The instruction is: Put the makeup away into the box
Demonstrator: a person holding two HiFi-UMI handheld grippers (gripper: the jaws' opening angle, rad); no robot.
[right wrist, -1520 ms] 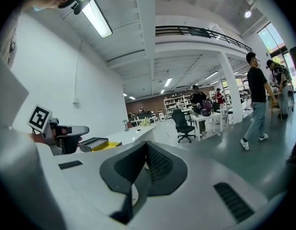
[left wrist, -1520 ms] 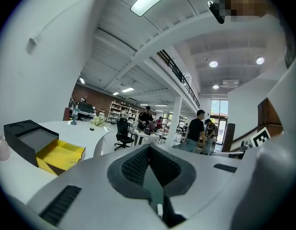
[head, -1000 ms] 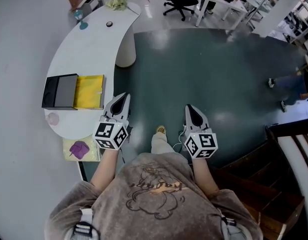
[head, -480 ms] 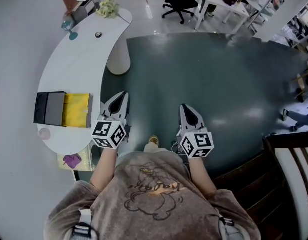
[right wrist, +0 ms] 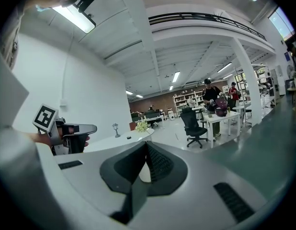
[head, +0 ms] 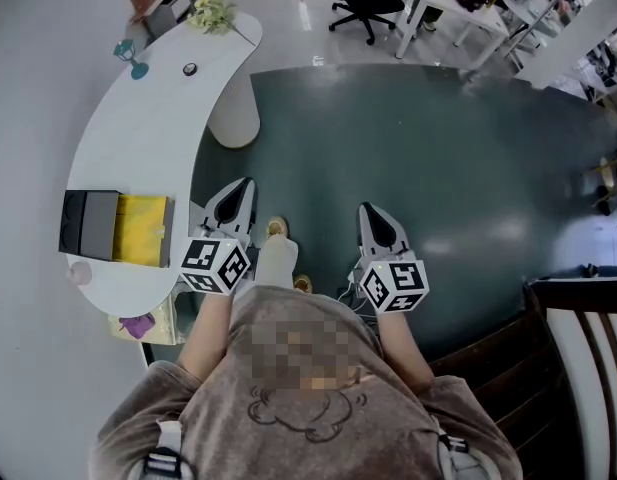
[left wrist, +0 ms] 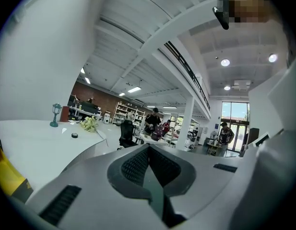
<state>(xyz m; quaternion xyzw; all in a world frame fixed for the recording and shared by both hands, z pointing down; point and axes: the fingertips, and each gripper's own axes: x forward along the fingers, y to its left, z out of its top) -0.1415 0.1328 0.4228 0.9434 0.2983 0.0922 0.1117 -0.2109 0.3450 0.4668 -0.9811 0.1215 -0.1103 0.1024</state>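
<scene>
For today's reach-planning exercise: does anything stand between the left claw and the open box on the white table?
Nothing visible does. Only a bare stretch of table lies between the shut, empty left claw and the box.

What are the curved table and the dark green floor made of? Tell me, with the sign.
Curved table: probably laminate or painted board; smooth, even matte white.
Dark green floor: likely a sealed coating or vinyl; glossy, with pale light reflections.
</scene>
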